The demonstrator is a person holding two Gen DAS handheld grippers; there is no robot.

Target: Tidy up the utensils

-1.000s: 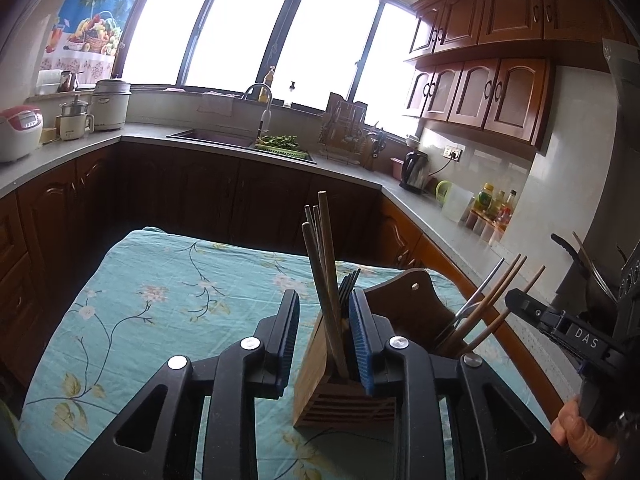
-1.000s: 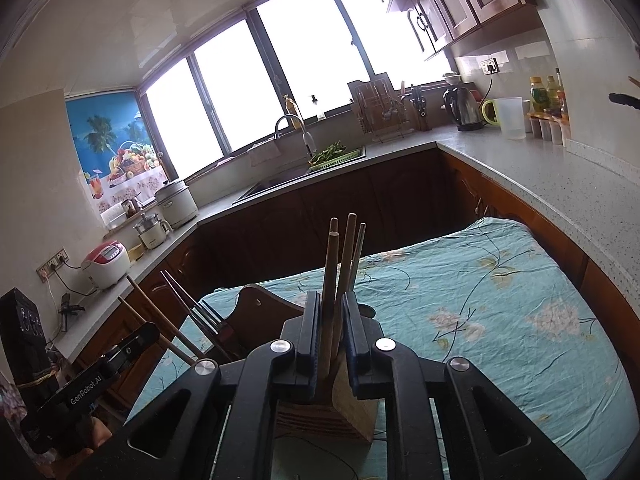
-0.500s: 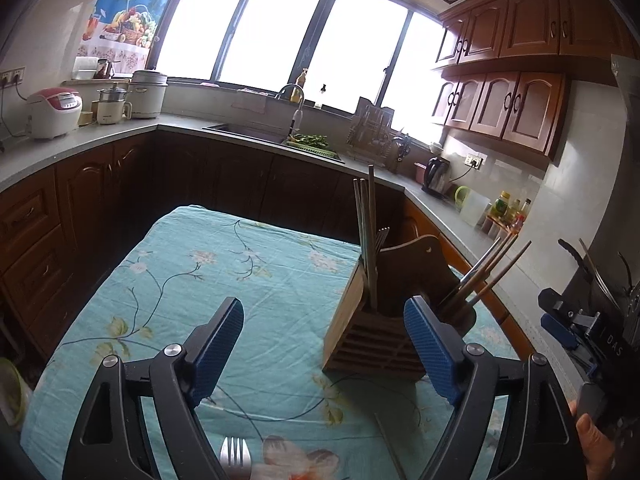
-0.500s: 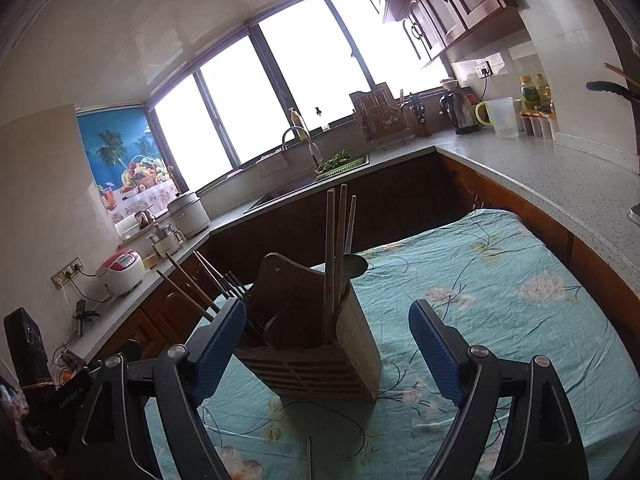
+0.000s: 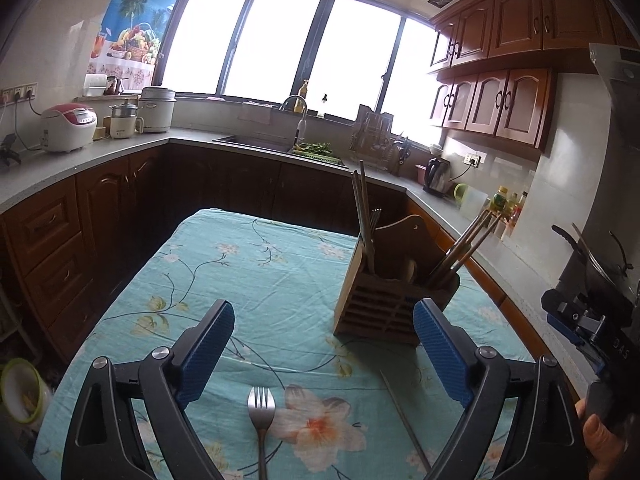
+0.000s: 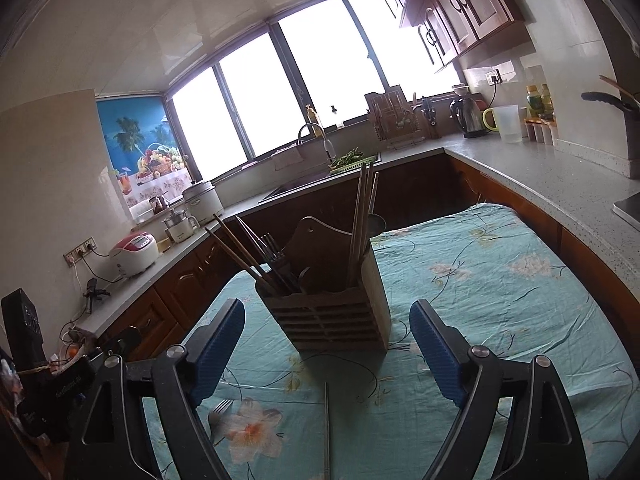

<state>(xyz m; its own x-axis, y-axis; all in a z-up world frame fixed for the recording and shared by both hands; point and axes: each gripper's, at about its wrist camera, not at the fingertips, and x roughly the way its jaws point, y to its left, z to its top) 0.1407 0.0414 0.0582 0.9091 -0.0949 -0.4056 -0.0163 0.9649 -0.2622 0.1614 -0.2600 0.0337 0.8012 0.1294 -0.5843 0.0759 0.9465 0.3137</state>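
Both tools are now standing wide open and empty, having let go of the long wooden chopsticks (image 5: 362,216) they were clamping a second ago; those are now sitting upright in the slatted wooden utensil holder (image 6: 334,312) at frame centre. The left tool (image 5: 324,354) and right tool (image 6: 328,346) are backing off, while a steel fork (image 5: 261,408) and a thin metal chopstick (image 6: 327,428) are lying on the teal floral worktop (image 5: 248,280) at lower centre, probably next.

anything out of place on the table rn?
Yes: a fork and a single thin metal chopstick lie loose on the tablecloth, in front of the wooden utensil holder rather than in it. Both grippers hang open and empty. Nothing looks spilled or damaged.
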